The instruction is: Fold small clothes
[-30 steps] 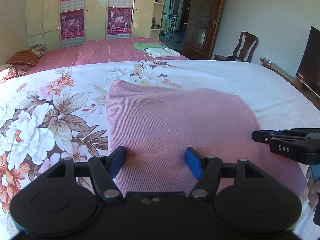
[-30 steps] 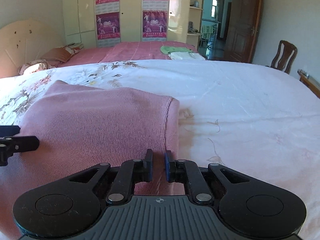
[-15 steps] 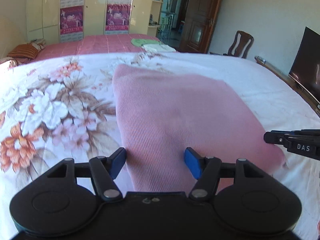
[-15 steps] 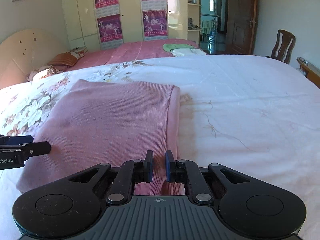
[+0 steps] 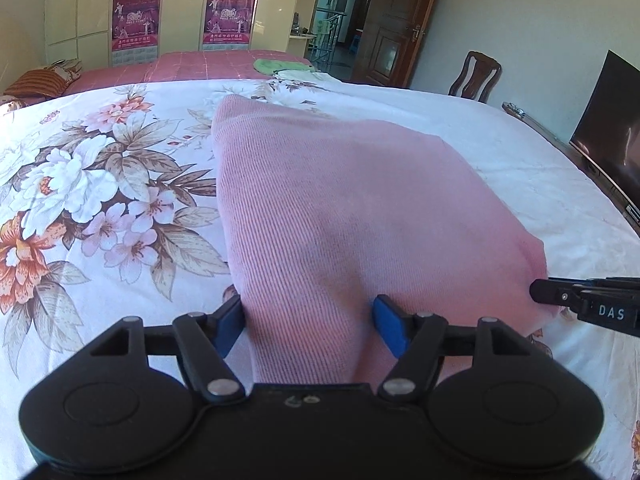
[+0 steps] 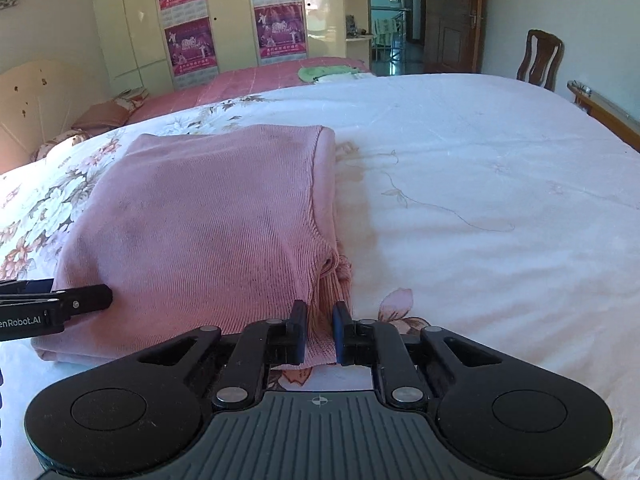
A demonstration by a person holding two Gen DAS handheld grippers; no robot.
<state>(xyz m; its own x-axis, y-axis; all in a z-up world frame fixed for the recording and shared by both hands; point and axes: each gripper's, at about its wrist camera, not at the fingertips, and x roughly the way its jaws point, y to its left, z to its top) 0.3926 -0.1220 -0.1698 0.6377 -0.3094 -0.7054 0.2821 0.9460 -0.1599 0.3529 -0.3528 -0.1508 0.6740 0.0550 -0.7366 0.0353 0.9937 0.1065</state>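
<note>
The pink knit garment (image 6: pixel 208 220) lies folded on the floral bedspread (image 5: pixel 80 184), and the right gripper (image 6: pixel 319 330) has its fingers (image 6: pixel 298 332) clenched on the garment's near corner, a strip of pink cloth pinched between them. The left gripper (image 5: pixel 310 322) sits at the garment's near edge with its blue-tipped fingers (image 5: pixel 390 328) spread wide, cloth lying between them but not squeezed. Beyond the garment, a green cloth (image 5: pixel 276 65) rests on the far pink bed (image 5: pixel 192 66).
</note>
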